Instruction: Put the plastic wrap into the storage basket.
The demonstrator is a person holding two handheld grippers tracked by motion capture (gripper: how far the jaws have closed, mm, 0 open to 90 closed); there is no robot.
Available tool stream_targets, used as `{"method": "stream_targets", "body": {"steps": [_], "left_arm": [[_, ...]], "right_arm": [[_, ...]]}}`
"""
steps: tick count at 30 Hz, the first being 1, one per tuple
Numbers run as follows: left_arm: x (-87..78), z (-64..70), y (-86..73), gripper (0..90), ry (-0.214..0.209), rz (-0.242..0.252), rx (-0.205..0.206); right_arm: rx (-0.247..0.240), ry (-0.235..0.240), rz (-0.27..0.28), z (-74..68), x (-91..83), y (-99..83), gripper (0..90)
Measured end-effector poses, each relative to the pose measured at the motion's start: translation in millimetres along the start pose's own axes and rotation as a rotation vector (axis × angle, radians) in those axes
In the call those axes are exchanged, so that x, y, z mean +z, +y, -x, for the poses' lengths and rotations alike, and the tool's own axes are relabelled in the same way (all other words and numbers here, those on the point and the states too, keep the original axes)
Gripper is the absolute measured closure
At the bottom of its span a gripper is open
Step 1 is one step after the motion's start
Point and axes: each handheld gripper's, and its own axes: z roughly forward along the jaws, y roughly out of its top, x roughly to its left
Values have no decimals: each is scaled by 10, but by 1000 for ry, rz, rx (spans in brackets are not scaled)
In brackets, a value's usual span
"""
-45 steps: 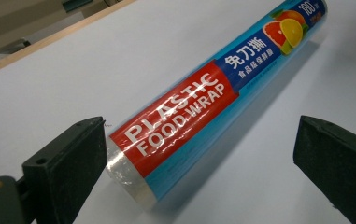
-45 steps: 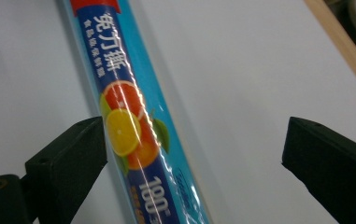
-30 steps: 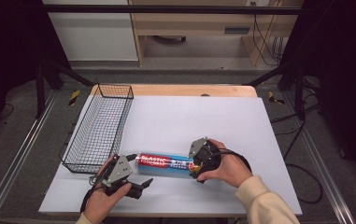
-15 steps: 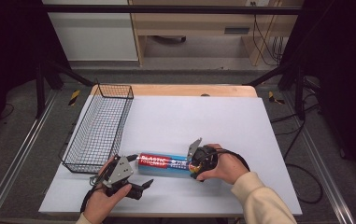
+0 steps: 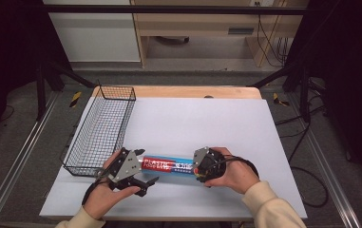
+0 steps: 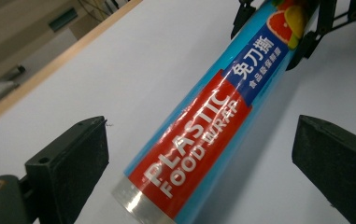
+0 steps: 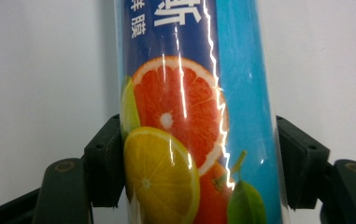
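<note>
i see the roll of food wrap [image 5: 168, 164] lying flat on the white bench [image 5: 207, 123], near the front edge, stretched left to right between my two hands. its label is blue and red, with fruit printed at the right end.

my right gripper [image 5: 198, 167] is at that fruit end. in the right gripper view its jaws are pinching the roll [image 7: 189, 112], one pad pressed against each side of the tube just beside the orange and lemon print.

my left gripper [image 5: 143, 166] sits at the red end. in the left gripper view its jaws are spread wide, one on either side of the roll [image 6: 203, 140], with a clear gap of bench showing between each pad and the tube. farther along that view i can make out the right gripper [image 6: 283, 32] clamped on the far end.

a black wire basket [image 5: 103, 128] stands along the left side of the bench, just beside my left hand [image 5: 107, 197]; my right hand [image 5: 231, 171] rests on the bench behind its gripper.
</note>
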Motion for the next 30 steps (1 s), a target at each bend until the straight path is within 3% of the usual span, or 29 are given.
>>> {"method": "stream_targets", "body": {"steps": [1,2,3,4,5,6,7,8,11,21,30], "left_arm": [[51,-34,114,39,-17,-24,57],[51,-34,114,40,-17,-24,57],[111,-50,230,43,-15,-56,140],[111,-50,230,45,-15,-56,140],[179,-57,341,44,-19,-76,192],[179,-57,341,45,-19,-76,192],[241,-59,441,45,-12,-92,242],[241,-59,441,45,-12,-92,242],[364,-38,584,44,-25,-124,297],[506,-29,770,69,-14,-180,382],[533,-54,826,151,-14,-200,395]], "right_arm": [[-15,-20,2,28,-117,16,305],[-15,-20,2,28,-117,16,305],[-15,-38,-7,56,-240,43,305],[-15,-38,-7,56,-240,43,305],[-36,-59,-16,90,-358,72,305],[-36,-59,-16,90,-358,72,305],[-50,-74,-27,116,-467,104,305],[-50,-74,-27,116,-467,104,305],[-74,-109,-52,152,-641,152,306],[-119,-137,-75,145,-898,253,306],[-156,-157,-86,123,-961,363,307]]}}
